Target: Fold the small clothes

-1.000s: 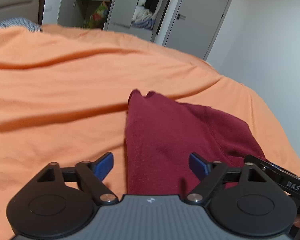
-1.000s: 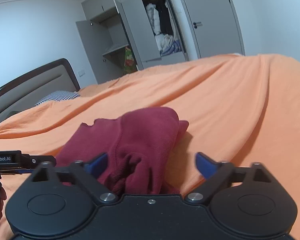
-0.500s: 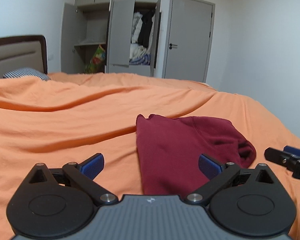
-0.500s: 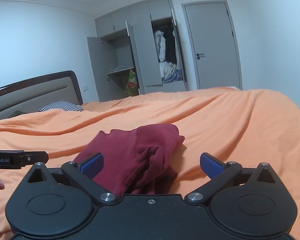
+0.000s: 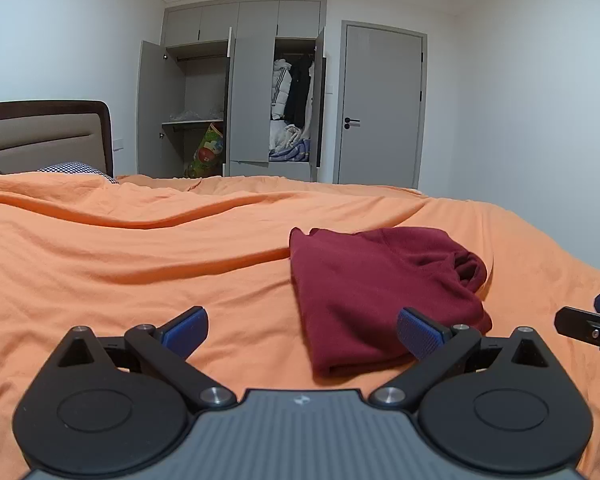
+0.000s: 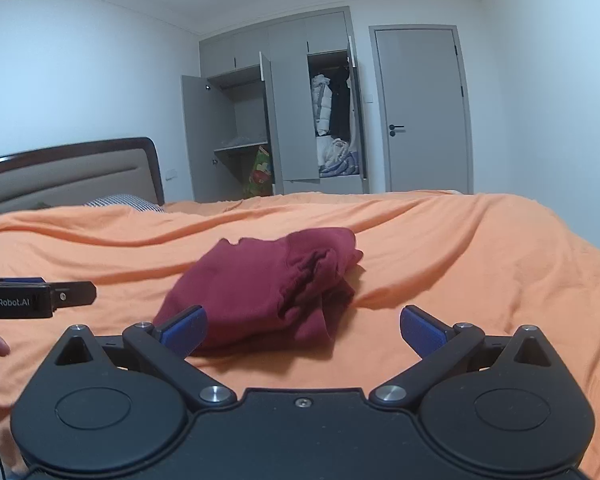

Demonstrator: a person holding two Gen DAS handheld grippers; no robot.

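Since the earlier frames, both hand-held grippers have been drawn back and raised from the dark red garment [image 5: 384,288], which is left folded on the orange bed cover [image 5: 120,272], toward the bed's right edge. The left hand-held gripper [image 5: 302,330] is held wide apart, nothing gripped or touched. The right hand-held gripper [image 6: 303,330] is likewise spread wide and empty, above the cover just short of the garment. An open wardrobe [image 6: 284,120] is seen behind.

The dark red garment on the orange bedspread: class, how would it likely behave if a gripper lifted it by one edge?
The dark red garment would probably droop and unfold, since it is soft knit cloth lying in loose folds. It looks light for its bulk. Pushed, it would likely bunch rather than slide across the wrinkled orange bedspread.
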